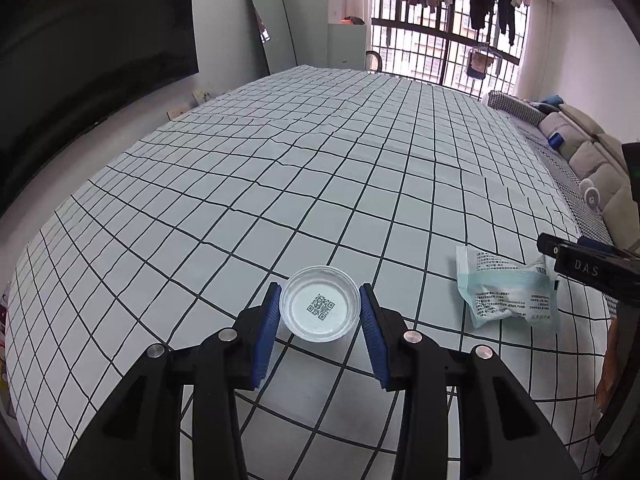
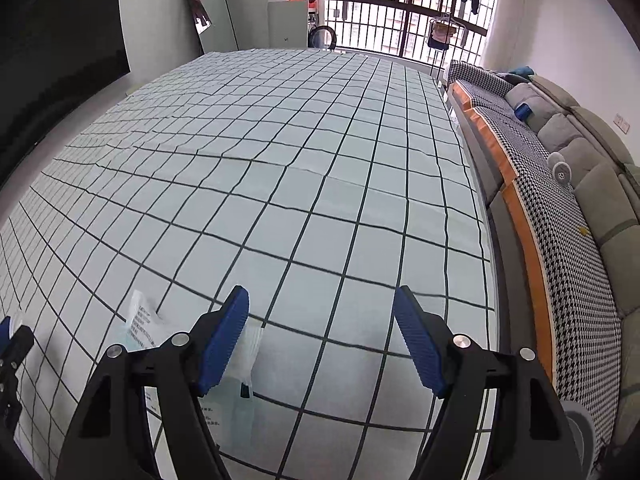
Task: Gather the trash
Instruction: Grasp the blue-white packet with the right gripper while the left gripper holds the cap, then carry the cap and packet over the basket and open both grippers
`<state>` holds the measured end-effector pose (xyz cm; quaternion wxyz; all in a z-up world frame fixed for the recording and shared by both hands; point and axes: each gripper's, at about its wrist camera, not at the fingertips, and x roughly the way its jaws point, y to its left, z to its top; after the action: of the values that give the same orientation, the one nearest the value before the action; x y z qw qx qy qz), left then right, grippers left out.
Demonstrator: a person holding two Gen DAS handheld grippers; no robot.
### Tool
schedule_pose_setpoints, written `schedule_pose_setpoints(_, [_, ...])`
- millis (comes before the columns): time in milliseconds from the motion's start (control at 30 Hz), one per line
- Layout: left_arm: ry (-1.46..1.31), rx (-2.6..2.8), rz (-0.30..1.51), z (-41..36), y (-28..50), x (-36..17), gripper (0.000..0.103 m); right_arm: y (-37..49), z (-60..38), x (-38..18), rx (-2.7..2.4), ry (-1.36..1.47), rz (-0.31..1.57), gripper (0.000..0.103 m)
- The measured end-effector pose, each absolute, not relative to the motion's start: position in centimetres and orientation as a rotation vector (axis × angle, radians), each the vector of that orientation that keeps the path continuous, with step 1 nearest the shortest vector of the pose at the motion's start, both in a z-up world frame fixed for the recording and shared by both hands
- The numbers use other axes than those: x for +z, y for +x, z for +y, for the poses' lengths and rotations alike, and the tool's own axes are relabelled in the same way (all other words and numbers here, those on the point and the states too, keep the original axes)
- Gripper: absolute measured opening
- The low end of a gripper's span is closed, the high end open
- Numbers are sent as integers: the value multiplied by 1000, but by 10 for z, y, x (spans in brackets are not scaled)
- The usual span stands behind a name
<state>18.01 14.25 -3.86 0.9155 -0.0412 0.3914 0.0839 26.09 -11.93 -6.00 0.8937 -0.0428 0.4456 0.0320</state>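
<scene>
— What have I got in the left gripper (image 1: 320,312)?

— A small round plastic lid (image 1: 320,309) with a QR code printed on its inner face. My blue pads (image 1: 267,332) press on its rim from both sides, so the jaws are clamped on it, just above the checked sheet (image 1: 280,168).

— And the other trash?

— A crumpled printed wrapper (image 1: 506,292) lies on the sheet to the lid's right. From the right wrist view it sits under and behind the left finger of my right gripper (image 2: 322,336), whose jaws stand wide apart with only sheet between the tips.

— Surroundings?

— A houndstooth-covered sofa (image 2: 560,240) runs along the right, and a leaning mirror (image 1: 272,28) and a barred window (image 1: 440,40) stand at the far end.
</scene>
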Motion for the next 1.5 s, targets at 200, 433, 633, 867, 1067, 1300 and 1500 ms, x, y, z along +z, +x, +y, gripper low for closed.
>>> schedule_pose_setpoints(200, [-94,178,805,144,178,-38,39,222,-119,-61,110,-96,938,72])
schedule_pose_setpoints(433, [-96,179,808,144,180,-39,39,180,-124,-42,169,-56,888,72])
schedule_pose_setpoints(633, [-98,186,810,145,180,-39,39,172,-102,-28,282,-88,865,72])
schedule_pose_setpoints(867, [-144,213,811,159,179,-36,39,182,-72,-36,391,-156,892,74])
schedule_pose_setpoints(1067, [-164,220,815,164,180,-36,39,195,-60,-53,400,-250,919,75])
schedule_pose_setpoints(1300, [-163,216,820,164,181,-36,39,200,-50,-72,399,-303,959,75])
schedule_pose_setpoints(1500, [-165,218,823,164,181,-37,39,198,-42,-77,394,-333,958,56])
